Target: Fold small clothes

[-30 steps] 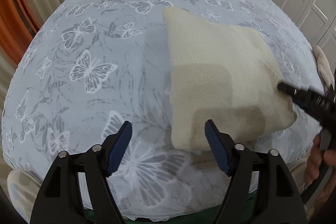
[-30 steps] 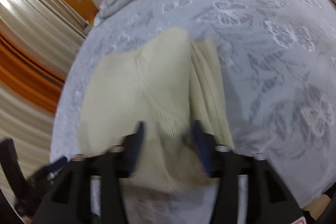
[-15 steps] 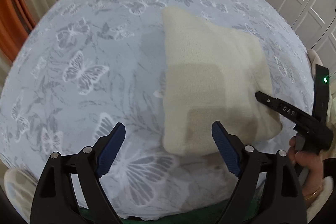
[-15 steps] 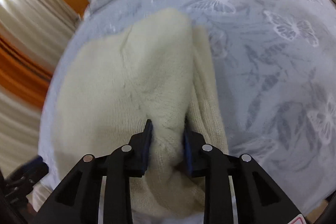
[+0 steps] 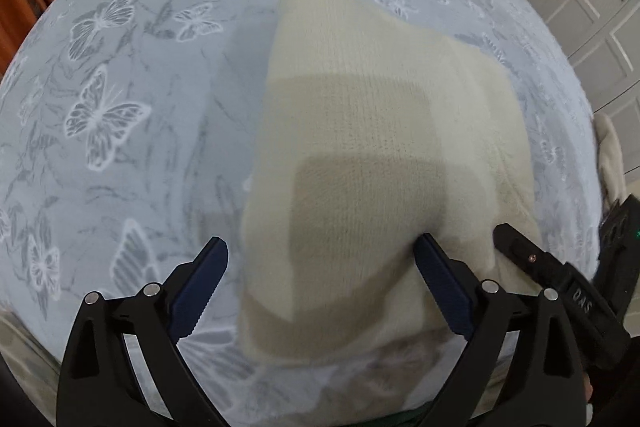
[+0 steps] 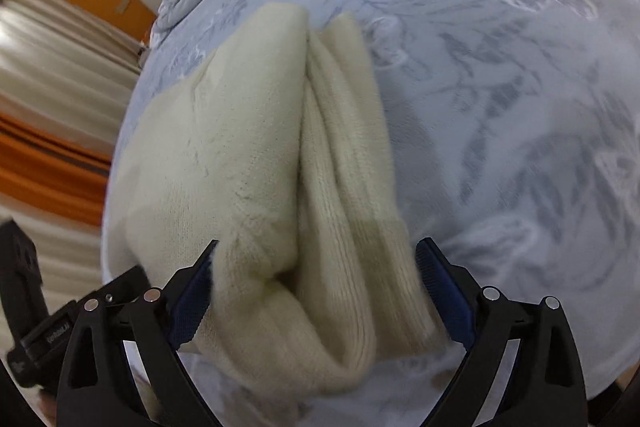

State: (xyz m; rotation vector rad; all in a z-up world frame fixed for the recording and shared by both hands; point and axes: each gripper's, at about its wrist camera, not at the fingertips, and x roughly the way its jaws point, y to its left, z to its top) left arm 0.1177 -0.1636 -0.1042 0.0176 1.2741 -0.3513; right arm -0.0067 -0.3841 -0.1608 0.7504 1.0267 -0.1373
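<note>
Folded cream sweater (image 5: 372, 163) flat on bed (image 5: 120, 107). Left gripper (image 5: 322, 269) jaws opening wide over near edge. Right gripper (image 6: 316, 279) jaws opening, straddling fold, pads apart from knit.

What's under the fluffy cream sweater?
The folded cream knitted sweater lies on a pale blue bedspread with white butterflies. More butterfly cloth shows all around it. The part straight underneath is covered, so nothing there can be seen.
</note>
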